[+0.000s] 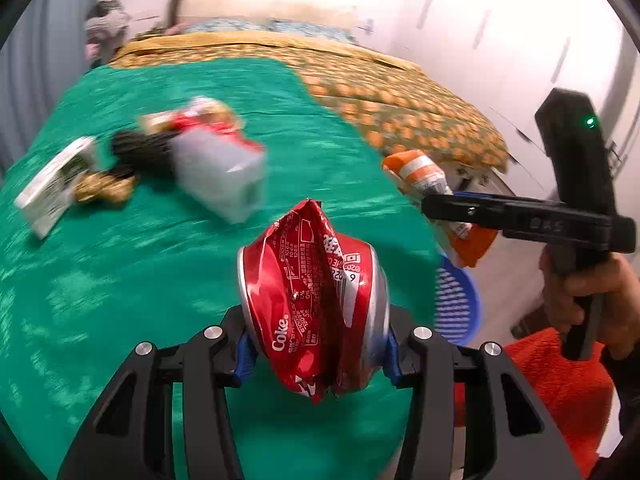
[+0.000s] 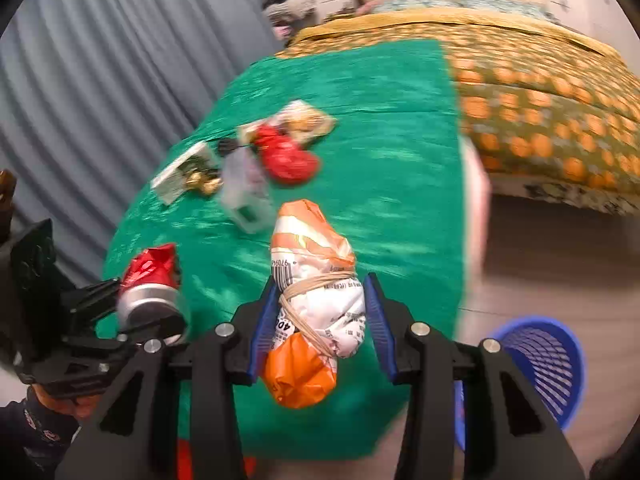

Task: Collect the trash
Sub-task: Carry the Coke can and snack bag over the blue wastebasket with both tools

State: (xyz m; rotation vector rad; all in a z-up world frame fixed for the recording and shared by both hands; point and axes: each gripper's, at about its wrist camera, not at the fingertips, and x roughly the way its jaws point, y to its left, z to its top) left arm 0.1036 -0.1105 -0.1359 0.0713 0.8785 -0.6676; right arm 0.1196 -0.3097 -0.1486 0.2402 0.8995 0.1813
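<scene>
Slippage is my main worry. My left gripper [image 1: 316,354] is clamped on the crushed Coke can [image 1: 314,300], its pads pressing the can's sides low down, so most of the can stands proud above the grip. The metal is creased and glossy, and I judge a quick swing could let it twist or slide out onto the green cloth [image 1: 140,280].

My right gripper [image 2: 320,320] is closed on the orange-and-white wrapper bundle [image 2: 314,300], tied with a rubber band. That bundle is soft; I judge it could squash further and slip, or the loose orange tail at 6 o'clock could catch on the table edge.

The blue basket [image 2: 540,364] sits on the floor at 4 o'clock in the right wrist view, below the cloth's edge and well apart from both loads. Letting go early would put trash on the floor beside it.

The can's long axis runs 12 to 6 in the left wrist view, pinched end at 12. The bundle also lies 12 to 6, leaning slightly toward 11 at the top.

More litter [image 1: 168,160] waits on the cloth at 10 o'clock, too blurred to name fully.
</scene>
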